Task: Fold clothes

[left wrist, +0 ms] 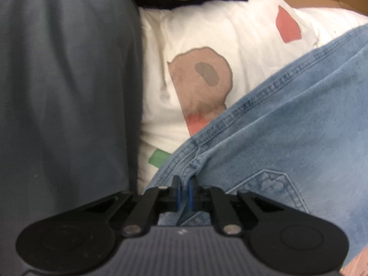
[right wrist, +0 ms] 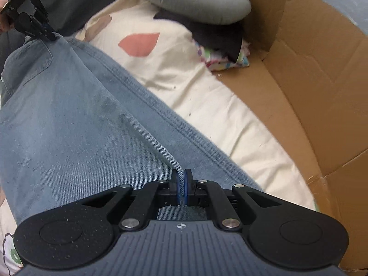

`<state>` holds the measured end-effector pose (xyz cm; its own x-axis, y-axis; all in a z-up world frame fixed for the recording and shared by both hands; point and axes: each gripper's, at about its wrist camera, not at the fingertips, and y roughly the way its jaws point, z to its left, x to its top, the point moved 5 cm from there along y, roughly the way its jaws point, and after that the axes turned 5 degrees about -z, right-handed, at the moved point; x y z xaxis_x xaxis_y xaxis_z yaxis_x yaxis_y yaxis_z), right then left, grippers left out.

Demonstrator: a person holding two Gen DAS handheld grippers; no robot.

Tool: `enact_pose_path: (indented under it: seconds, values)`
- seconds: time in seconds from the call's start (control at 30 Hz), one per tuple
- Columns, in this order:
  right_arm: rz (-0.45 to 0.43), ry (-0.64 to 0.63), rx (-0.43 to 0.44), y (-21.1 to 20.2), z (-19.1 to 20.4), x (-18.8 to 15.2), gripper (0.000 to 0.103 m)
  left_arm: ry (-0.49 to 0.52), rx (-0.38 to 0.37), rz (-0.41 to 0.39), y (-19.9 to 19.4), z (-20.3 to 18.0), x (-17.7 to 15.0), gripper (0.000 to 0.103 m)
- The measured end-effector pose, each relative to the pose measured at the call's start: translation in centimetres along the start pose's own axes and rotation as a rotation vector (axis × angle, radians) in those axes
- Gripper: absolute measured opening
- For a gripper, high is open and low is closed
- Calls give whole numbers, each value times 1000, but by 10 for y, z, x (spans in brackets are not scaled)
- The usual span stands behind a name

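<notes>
Both tongs pinch the jeans [right wrist: 87, 105]: left gripper [left wrist: 183, 184] at a seam fold, right gripper [right wrist: 180, 181] on another fold. Jeans lie across the sheet [right wrist: 207, 105], beside the cardboard box [right wrist: 310, 80]. Lift evenly, keeping the denim taut between the grips

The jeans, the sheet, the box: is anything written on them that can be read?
No words or numbers can be read.
Jeans: stitching only, no label in view.
Sheet: printed shapes, no letters.
Box: plain brown card.
Right gripper: one small white mark on its body, a sign, not text.
Left gripper: a similar mark, blurred.
</notes>
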<state>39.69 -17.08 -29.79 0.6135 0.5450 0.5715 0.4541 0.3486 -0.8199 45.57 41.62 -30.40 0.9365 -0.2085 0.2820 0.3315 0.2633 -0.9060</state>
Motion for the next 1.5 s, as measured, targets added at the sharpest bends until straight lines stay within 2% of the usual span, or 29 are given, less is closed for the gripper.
enact_pose_path:
  seconds: [0.17,0.4,0.77,1.0,1.23,1.5]
  values:
    - [-19,2,-16,-9,-4,7,0,-37,20,-25,-12,0,4,6]
    - [-34,1,-37,-6,-8,17,0,-66,45,-38,8,8,9,5]
    - [31,31,-41,42,-20,14,0,-97,51,-11,45,9,21,5]
    - [48,37,-58,46,-21,16,0,-123,47,-21,50,11,21,5]
    - [47,37,-69,38,-22,20,0,-100,42,-56,30,15,20,5]
    - [80,71,-74,62,-26,16,0,-56,81,-2,73,-5,14,5]
